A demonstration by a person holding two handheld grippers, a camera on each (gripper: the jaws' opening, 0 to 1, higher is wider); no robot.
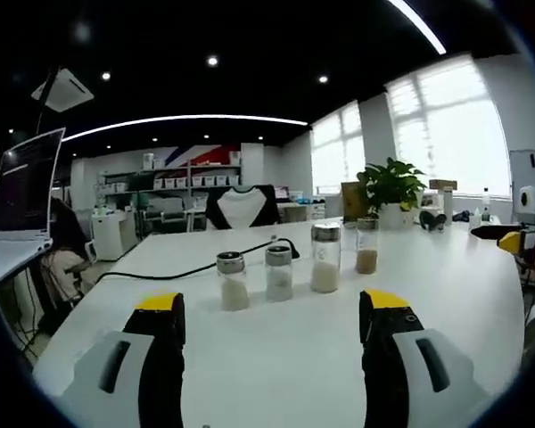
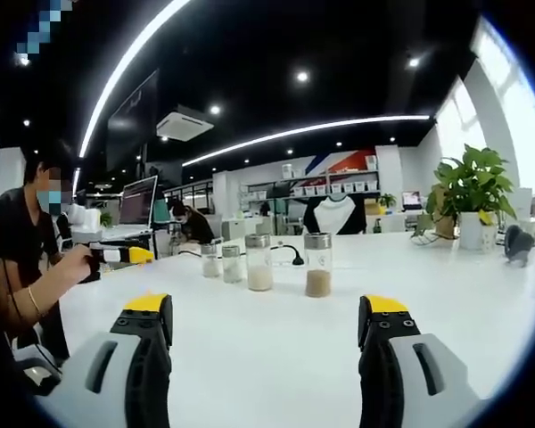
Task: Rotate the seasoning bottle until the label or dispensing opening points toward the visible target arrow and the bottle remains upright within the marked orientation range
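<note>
Four glass bottles [image 1: 325, 259] standing upright in row on white bench [image 1: 276, 357], steel caps on top; three holding pale powder, end one [image 1: 366, 246] holding brown. No label or arrow discernible. Left tongs [image 1: 272, 334] hovering spread wide, gripping nothing, well short of row. Right tongs [image 2: 265, 334] likewise spread, gripping nothing, facing row. Black cable [image 1: 174, 270] lying behind bottles. Plant [image 1: 391, 189] sitting beyond.

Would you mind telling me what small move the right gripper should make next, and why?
Probably ease the right gripper forward toward the brown-filled seasoning bottle: its fingers stand open and apart from it, and the bottle stands upright, last in the row of four on the white table.
</note>
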